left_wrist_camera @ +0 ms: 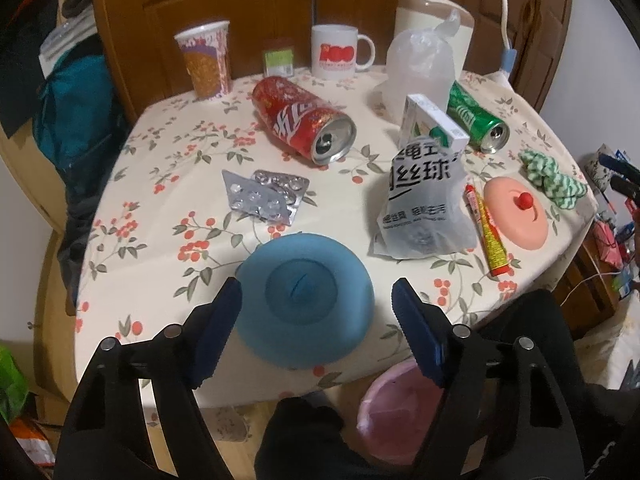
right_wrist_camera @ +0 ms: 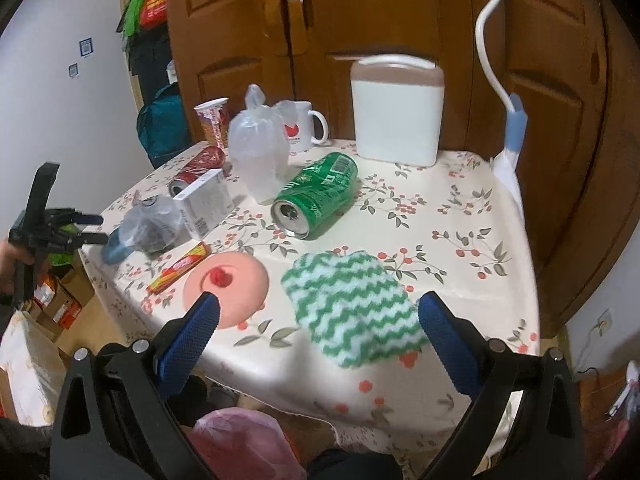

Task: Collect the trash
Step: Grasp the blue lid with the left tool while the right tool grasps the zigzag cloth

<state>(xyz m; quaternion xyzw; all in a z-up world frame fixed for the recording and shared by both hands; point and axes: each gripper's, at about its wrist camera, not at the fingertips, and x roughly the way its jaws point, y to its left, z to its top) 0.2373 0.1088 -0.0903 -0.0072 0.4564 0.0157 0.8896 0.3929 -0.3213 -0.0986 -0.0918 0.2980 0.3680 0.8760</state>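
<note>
On its side: dented red can (left_wrist_camera: 303,119).

Each black tool (left_wrist_camera: 316,300) carries ridged blue pads (right_wrist_camera: 192,334) and silver screws.

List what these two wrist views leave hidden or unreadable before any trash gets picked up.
- Pink-lined bin: left wrist view, partly behind the left gripper; contents unseen.
- Small green box: left view, label too small to read.
- Red can: right view, mostly behind the white carton.
- Clear bag: contents indistinct in both views.
</note>
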